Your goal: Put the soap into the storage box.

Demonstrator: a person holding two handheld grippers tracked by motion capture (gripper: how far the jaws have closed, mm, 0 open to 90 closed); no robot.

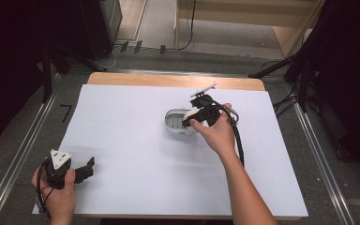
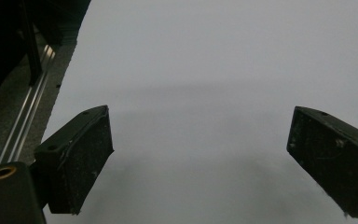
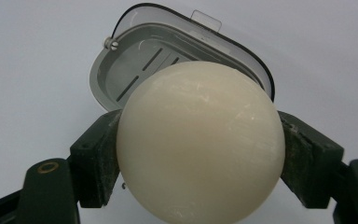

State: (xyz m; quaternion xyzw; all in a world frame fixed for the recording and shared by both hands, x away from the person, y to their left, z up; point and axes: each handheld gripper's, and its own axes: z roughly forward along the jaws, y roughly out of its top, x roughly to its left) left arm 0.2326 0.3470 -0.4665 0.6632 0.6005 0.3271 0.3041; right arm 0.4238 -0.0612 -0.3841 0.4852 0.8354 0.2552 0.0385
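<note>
**Soap held over the open dish, my other gripper idle**

My right gripper point(image 3: 200, 154) has its jaws pressed against both sides of a round, cream-coloured soap point(image 3: 200, 140), which bulges well past the black pads in the lower middle of the right gripper view. Just behind it, toward the upper middle of that frame, lies the grey soap dish point(image 3: 121, 70), its slotted floor showing at the left and its clear rim with a small tab at the top. Whether the soap touches the dish or hangs above it, I cannot tell.

In the high view the same right gripper point(image 1: 191, 119) sits a little right of the frame's centre, my right hand point(image 1: 218, 133) wrapped round it, the soap point(image 1: 189, 114) a pale patch over the right part of the dish point(image 1: 172, 123). The dish rests on the white table point(image 1: 136, 154).

My left gripper point(image 1: 90, 168) is at the lower left of the high view, well apart from the dish, in my left hand point(image 1: 58, 194). In the left gripper view its jaws stand wide, with bare white surface between them.
</note>
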